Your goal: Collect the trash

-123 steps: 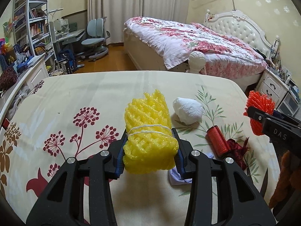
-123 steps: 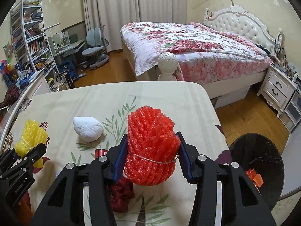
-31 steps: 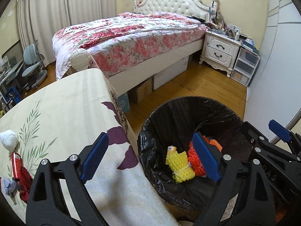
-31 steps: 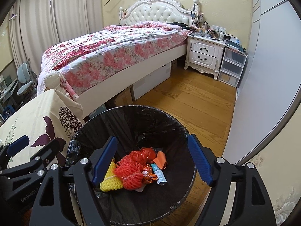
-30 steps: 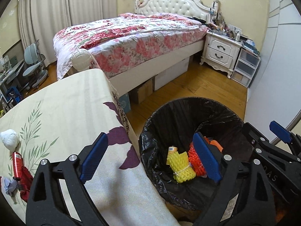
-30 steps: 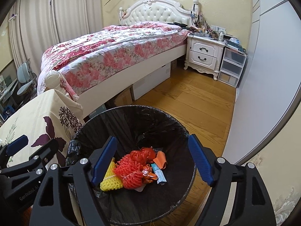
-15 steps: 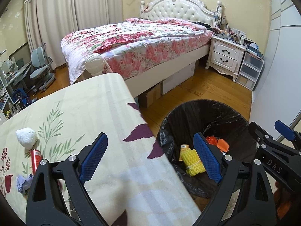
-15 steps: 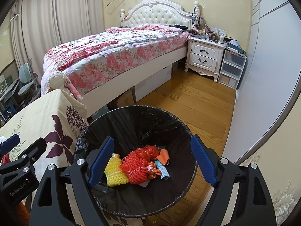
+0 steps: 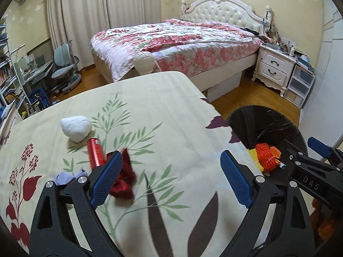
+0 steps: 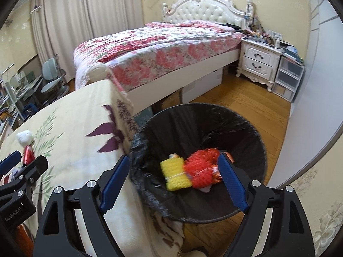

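Observation:
My left gripper [image 9: 171, 180] is open and empty above the table's cream floral cloth [image 9: 163, 115]. On the cloth lie a white paper wad [image 9: 76, 127], a red can [image 9: 95, 153], a dark red crumpled wrapper [image 9: 125, 180] beside my left fingertip, and a pale blue scrap [image 9: 66, 176]. My right gripper [image 10: 174, 180] is open and empty over the black-lined trash bin [image 10: 193, 115], which holds a yellow foam net [image 10: 176, 174] and a red foam net [image 10: 202, 168]. The bin [image 9: 268, 120] also shows at the right in the left wrist view.
A bed with a floral quilt [image 9: 182, 40] stands behind the table. A white nightstand [image 10: 257, 62] and plastic drawers [image 10: 288, 79] stand on the wood floor [image 10: 246, 100] at the right. A desk chair [image 9: 64, 68] and shelves are at the far left.
My left gripper has swung left from the bin to over the table, bringing the remaining trash into view. My right gripper stays open over the bin, shifted slightly left.

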Demonstrator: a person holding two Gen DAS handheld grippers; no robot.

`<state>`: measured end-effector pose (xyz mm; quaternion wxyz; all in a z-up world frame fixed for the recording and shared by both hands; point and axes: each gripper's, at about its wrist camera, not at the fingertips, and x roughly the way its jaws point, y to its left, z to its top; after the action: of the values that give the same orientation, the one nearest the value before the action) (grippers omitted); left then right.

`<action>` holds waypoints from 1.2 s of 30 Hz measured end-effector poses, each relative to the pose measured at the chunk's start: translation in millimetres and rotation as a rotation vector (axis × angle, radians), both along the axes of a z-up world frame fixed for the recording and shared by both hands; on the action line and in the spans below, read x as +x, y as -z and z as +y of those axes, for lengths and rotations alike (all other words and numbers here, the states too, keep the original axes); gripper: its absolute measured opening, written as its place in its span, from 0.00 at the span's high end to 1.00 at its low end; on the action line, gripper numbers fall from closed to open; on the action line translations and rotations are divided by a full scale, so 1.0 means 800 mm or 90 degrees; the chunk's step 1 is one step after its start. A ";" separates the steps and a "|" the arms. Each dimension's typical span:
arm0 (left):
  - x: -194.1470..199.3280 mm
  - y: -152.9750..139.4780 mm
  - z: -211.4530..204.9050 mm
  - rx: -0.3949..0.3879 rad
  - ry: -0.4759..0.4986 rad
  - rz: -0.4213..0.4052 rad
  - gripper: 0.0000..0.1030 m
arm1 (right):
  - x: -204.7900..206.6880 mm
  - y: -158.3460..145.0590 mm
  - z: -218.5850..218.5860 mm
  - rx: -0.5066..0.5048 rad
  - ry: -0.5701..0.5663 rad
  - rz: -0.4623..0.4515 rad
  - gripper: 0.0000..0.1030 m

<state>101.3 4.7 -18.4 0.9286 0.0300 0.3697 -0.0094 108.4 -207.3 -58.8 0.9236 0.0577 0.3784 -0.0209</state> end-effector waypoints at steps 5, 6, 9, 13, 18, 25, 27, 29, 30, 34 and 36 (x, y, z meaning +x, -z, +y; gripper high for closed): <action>-0.023 -0.002 0.047 0.008 -0.042 -0.005 0.13 | -0.011 -0.001 0.043 0.009 -0.052 0.004 0.21; -0.027 -0.002 0.057 0.008 -0.051 -0.004 0.13 | -0.012 -0.001 0.052 0.007 -0.062 0.004 0.21; -0.038 0.002 0.087 0.011 -0.078 0.001 0.13 | -0.015 -0.001 0.076 0.003 -0.091 0.007 0.21; -0.052 0.010 0.124 0.015 -0.115 0.011 0.13 | -0.019 0.002 0.106 0.000 -0.124 0.014 0.21; -0.058 0.018 0.158 0.020 -0.141 0.031 0.13 | -0.022 0.007 0.137 -0.010 -0.158 0.022 0.21; -0.044 0.027 0.169 0.039 -0.116 0.048 0.13 | -0.026 0.009 0.167 -0.033 -0.189 0.030 0.21; -0.038 0.030 0.172 0.035 -0.106 0.058 0.13 | -0.026 0.009 0.170 -0.034 -0.192 0.031 0.21; -0.034 0.032 0.175 0.025 -0.096 0.069 0.14 | -0.025 0.010 0.174 -0.034 -0.195 0.033 0.21; -0.032 0.034 0.177 0.019 -0.093 0.076 0.23 | -0.025 0.010 0.175 -0.036 -0.196 0.033 0.21; -0.033 0.041 0.184 -0.020 -0.071 0.092 0.50 | -0.025 0.011 0.185 -0.041 -0.205 0.035 0.21; -0.037 0.041 0.183 -0.019 -0.065 0.088 0.56 | -0.026 0.011 0.190 -0.041 -0.212 0.037 0.21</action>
<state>72.0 150.9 -51.1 0.9005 -0.0039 0.4337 0.0304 87.9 -54.9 -67.7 0.9043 -0.0363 0.4084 0.1187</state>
